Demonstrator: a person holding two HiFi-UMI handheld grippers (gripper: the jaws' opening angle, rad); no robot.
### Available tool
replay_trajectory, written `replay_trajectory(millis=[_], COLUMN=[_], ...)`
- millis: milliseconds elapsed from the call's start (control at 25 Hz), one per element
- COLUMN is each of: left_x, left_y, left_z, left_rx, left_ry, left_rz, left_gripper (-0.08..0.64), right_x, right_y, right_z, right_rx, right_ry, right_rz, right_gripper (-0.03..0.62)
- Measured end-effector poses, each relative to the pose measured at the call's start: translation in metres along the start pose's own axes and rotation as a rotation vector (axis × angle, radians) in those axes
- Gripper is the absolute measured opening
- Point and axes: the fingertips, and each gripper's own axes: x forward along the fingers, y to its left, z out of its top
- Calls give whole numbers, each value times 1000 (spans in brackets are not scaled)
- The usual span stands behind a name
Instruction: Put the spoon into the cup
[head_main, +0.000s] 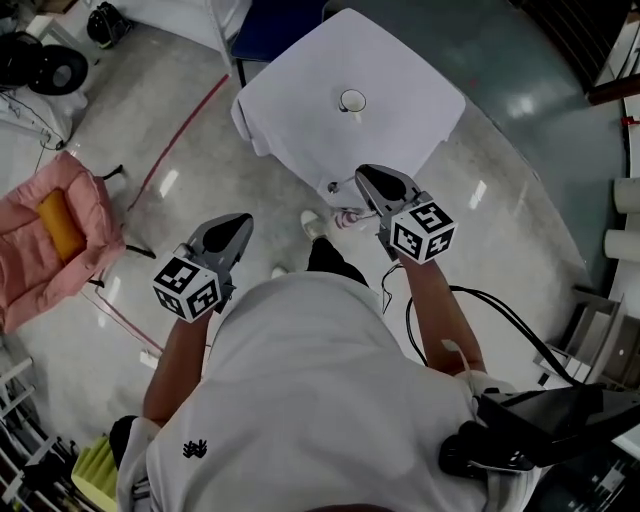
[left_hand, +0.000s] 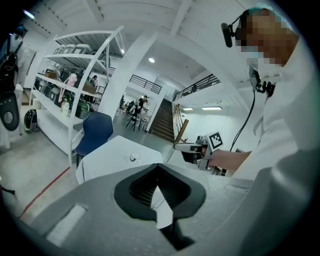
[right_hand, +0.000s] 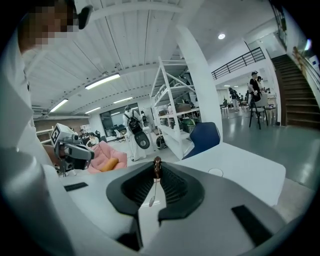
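A white-clothed table (head_main: 390, 70) stands on the glossy floor (head_main: 520, 200); a cup (head_main: 352, 100) sits on it.

Large open lab hall: polished concrete floor (head_main: 180, 120), white storage racks (left_hand: 70, 59), mezzanine staircase (left_hand: 159, 125).

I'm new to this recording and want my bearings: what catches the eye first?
A white table stands ahead of the person, a small cup near its middle. The right gripper is shut on a thin spoon, short of the cup. A pink cushion lies on the floor at the head view's left.
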Motion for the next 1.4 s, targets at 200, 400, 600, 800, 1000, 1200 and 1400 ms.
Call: replay_trajectory(millis=[200,400,600,800,1000,1200,1400], left_x=[41,75,103,127,134,134,131], left_y=[19,30,45,56,63,72,72], left_z=[31,56,66,77,83,85,81], left_rx=[9,12,-1,-16,-36,-70,-92], left_ry=[8,9,25,27,32,41,44], left_rz=[37,73,116,164,216,266,306], left_gripper=[4,5,5,4,4,5,4], right_x=[26,48,75,105,131,162,182], right_y=[-64,-121,-181,-237,-271,-295,-305], right_z=[26,40,38,26,18,6,-22], right_rx=[10,19,44,58,66,82,112], right_ry=[-10,-8,-4,23,48,69,103], right_rz=[-2,5,-8,-22,-26,-23,-9], right_gripper=[46,46,46,46,46,46,46])
